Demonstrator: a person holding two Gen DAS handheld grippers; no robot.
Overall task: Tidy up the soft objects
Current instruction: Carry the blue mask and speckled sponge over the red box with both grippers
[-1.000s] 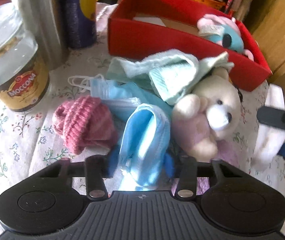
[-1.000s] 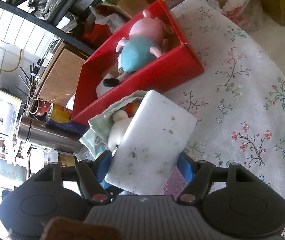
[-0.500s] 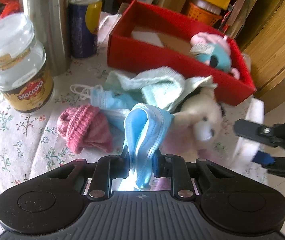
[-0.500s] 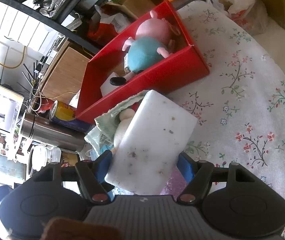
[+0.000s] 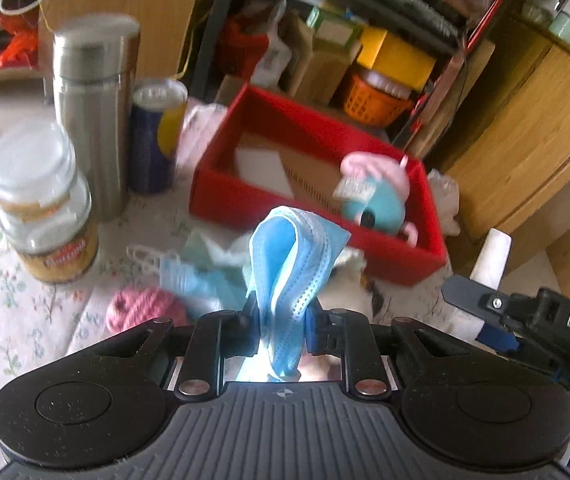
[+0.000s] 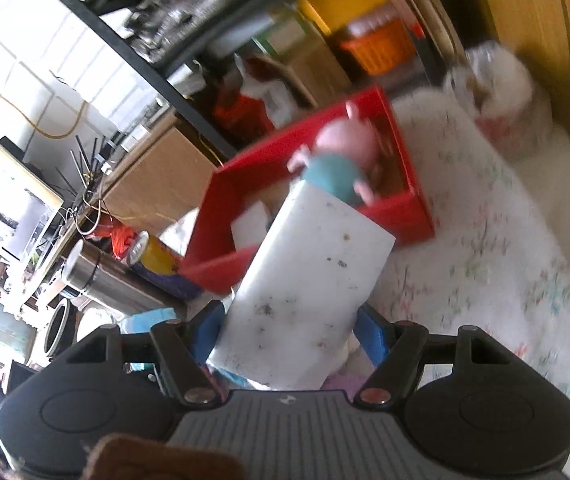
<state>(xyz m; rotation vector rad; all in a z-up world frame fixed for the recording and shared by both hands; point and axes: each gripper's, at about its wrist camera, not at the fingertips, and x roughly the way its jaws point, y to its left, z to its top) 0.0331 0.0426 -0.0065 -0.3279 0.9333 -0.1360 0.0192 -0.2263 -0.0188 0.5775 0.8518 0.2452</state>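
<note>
The left gripper [image 5: 281, 320] is clenched on a folded blue face mask [image 5: 293, 264]; its fingers pinch the mask near the lower end, and the fold stands up above them, clear of the table [image 5: 25, 312]. The right gripper [image 6: 285, 330] grasps a white sponge block [image 6: 309, 280] between its blue pads [image 6: 373, 332], with the block sticking out forward and up from the jaws. In the left wrist view the right gripper shows at the right edge with the white block poking up behind it.

A red box [image 5: 245, 196] sits toward the far side of the table, which is covered by a flowered cloth. Inside the box, at its right end, lies a plush toy [image 5: 377, 196] with a pink head and a teal body, and a white block [image 5: 263, 168] lies near the left end.

On the cloth in front of the box, below the lifted mask, lie more blue masks [image 5: 189, 272] with white ear loops, a pale green cloth [image 5: 213, 248], a pink knitted piece [image 5: 145, 312] and part of a cream plush toy [image 5: 349, 292], all close together in a heap.

Along the left edge of the table stand a glass jar [image 5: 41, 208] with a yellow label, a steel flask [image 5: 93, 112] behind it, and a blue and yellow can [image 5: 157, 136] just beside the flask, near the left end of the red box. The pictures are blurred.
</note>
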